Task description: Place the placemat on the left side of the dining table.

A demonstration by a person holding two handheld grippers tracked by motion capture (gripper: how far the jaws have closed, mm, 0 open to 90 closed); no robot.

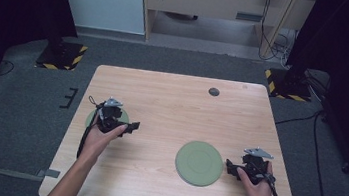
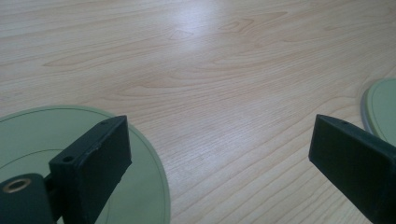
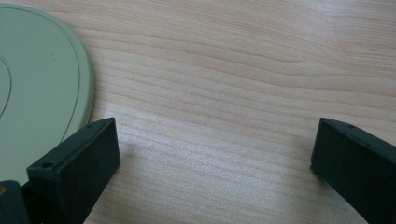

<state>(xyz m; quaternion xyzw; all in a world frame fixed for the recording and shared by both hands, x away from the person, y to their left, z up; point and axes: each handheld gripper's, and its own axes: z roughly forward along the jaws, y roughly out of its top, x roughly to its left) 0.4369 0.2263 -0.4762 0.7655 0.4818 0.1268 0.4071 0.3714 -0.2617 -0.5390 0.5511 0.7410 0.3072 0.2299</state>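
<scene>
We hold both grippers, left [image 1: 131, 127] and right [image 1: 230, 165], spread wide and empty. One plate [image 1: 199, 163] lies lower centre, another [image 1: 92, 116] under our left hand; nothing is gripped yet, so everything remains.

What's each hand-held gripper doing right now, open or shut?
Left hand-held gripper: open, empty, over a green plate.
Right hand-held gripper: open, empty, beside the other green plate.

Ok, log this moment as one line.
left gripper open by left plate | right gripper open beside centre plate | nothing held
</scene>
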